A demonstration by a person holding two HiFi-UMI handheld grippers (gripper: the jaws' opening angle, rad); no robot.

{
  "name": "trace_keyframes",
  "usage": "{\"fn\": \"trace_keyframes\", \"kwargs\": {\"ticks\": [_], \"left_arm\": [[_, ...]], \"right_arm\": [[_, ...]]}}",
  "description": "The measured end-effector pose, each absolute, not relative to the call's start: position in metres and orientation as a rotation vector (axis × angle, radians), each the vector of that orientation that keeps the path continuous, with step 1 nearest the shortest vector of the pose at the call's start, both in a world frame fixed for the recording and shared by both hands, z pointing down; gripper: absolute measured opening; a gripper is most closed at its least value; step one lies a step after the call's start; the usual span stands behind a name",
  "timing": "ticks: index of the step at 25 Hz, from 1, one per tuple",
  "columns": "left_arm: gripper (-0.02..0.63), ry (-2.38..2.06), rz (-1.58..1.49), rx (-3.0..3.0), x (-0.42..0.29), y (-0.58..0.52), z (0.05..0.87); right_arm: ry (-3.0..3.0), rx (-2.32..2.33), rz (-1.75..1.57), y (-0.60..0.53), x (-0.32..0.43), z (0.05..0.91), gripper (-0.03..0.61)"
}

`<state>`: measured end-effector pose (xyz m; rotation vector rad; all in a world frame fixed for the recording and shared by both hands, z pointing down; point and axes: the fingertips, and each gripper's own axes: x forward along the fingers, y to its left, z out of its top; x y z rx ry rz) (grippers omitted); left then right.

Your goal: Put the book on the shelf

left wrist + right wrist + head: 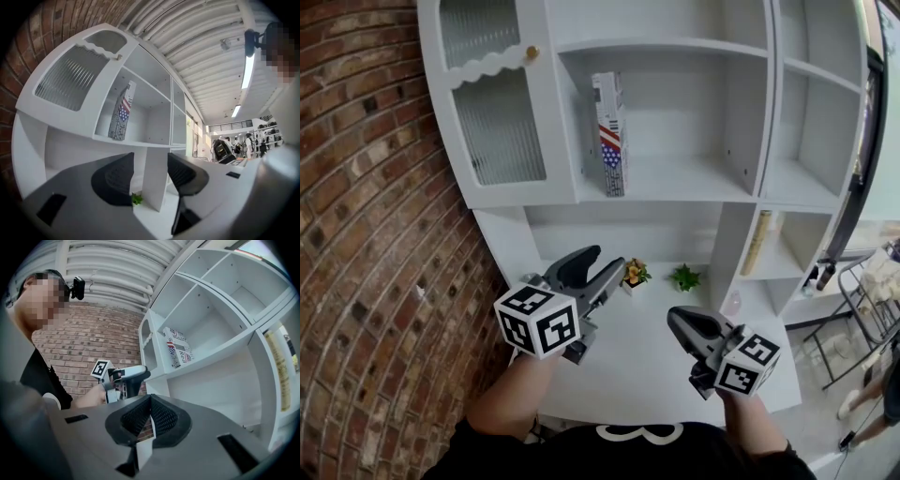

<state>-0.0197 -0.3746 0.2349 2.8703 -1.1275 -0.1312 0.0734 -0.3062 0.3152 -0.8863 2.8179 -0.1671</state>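
A book (610, 136) with a stars-and-stripes cover stands upright at the left side of the white cabinet's middle shelf (694, 184), with nothing touching it. It also shows in the left gripper view as the book (121, 112) and in the right gripper view as the book (179, 350). My left gripper (602, 264) hovers over the white desk below that shelf, jaws apart and empty (150, 165). My right gripper (679, 324) is lower and to the right, jaws together on nothing (150, 405). The left gripper (127, 378) is in the right gripper view too.
Two small potted plants (634, 273) (683, 277) sit at the back of the desk (647, 370). A brick wall (375, 234) runs along the left. A ribbed-glass door (497, 131) closes the cabinet's left part. A tan upright thing (757, 242) stands in a lower right compartment.
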Motion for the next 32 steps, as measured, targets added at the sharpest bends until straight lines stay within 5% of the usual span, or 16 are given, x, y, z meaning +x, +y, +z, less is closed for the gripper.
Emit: {"fn": "trace_keyframes", "kwargs": {"ticks": [13, 32], "left_arm": [[0.011, -0.818, -0.121, 2.787, -0.036, -0.293, 0.324], [0.004, -0.781, -0.216, 2.729, -0.044, -0.26, 0.362]], "right_arm": [[2.815, -0.867, -0.247, -0.282, 0.037, 0.335, 0.011], [2.835, -0.899, -0.327, -0.254, 0.035, 0.372, 0.011]]}}
